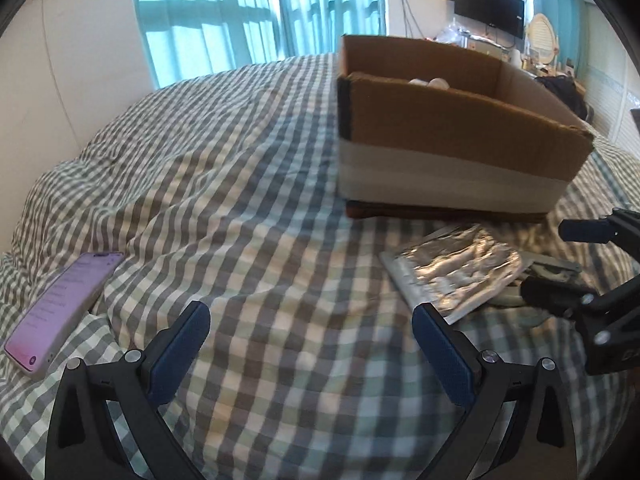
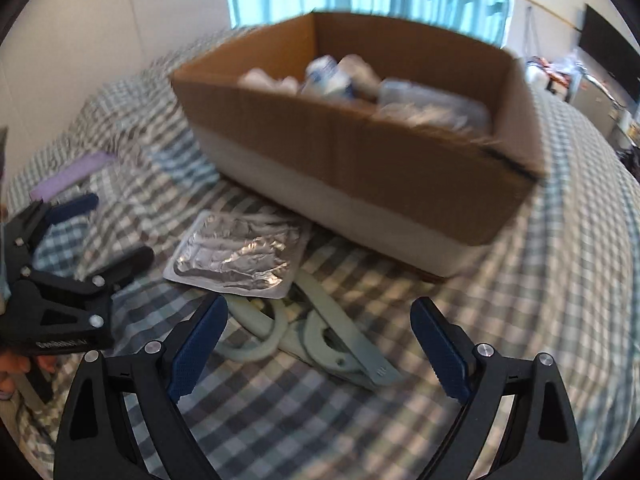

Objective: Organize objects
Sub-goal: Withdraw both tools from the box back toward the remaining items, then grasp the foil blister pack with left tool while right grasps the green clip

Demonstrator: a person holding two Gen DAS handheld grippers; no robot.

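Partly done: cardboard box (image 2: pixel 360 160) on bed (image 1: pixel 240 184) already holds several items, foil pack (image 2: pixel 240 256) and scissors (image 2: pixel 340 340) lie beside it, left gripper (image 1: pixel 310 320) and right gripper (image 2: pixel 320 320) spread wide, empty.

The bedspread (image 1: pixel 240 184) is soft checked cloth. The box (image 2: pixel 360 152) is matt brown cardboard with a pale band. The blister pack (image 2: pixel 240 256) is crinkled shiny foil. The scissors (image 2: pixel 336 340) look like matt grey plastic and metal. The phone (image 1: pixel 64 304) has a glossy screen.
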